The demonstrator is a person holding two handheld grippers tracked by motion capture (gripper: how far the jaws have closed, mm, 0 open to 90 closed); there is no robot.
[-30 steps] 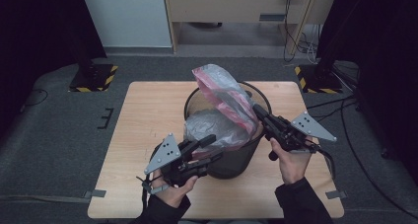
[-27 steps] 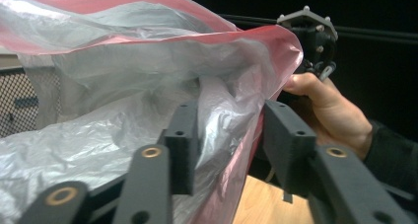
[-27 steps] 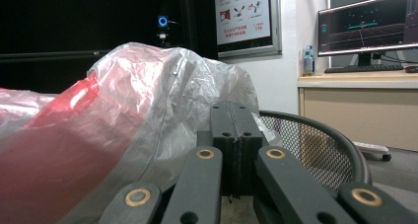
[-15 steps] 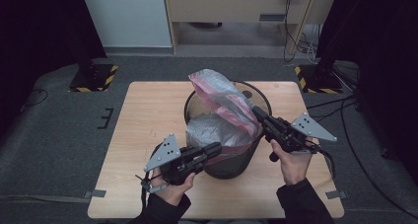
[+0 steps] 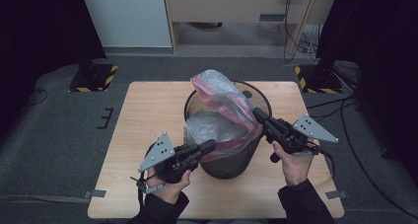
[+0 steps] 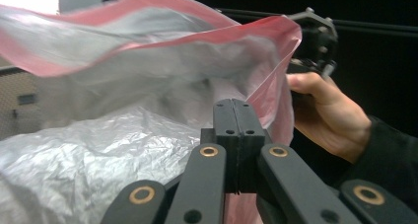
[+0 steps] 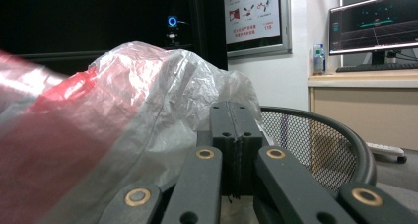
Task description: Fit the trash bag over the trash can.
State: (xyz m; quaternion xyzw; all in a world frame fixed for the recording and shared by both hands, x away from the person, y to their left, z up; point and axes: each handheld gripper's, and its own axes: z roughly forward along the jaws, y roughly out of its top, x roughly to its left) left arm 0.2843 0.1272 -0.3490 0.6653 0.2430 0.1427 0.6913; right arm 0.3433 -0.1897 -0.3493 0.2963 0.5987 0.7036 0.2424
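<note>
A black mesh bin stands on the wooden table. A grey plastic bag with a pink-red rim sits in it and billows up above the far edge. My left gripper is at the bin's near-left rim, shut on the bag's pink edge. My right gripper is at the right rim, shut on the same edge and holding it up. The left gripper view has the shut jaws against the bag, with the other hand behind. In the right gripper view the shut jaws lie beside the bag and the bin's rim.
The bin takes up the table's middle right. Bare wood lies to its left and along the near edge. Grey carpet surrounds the table, with cables on the right. A wooden desk and a white panel stand beyond.
My left gripper has sunk slightly toward the bin's near rim, taking the bag's edge with it. The right gripper has hardly moved.
</note>
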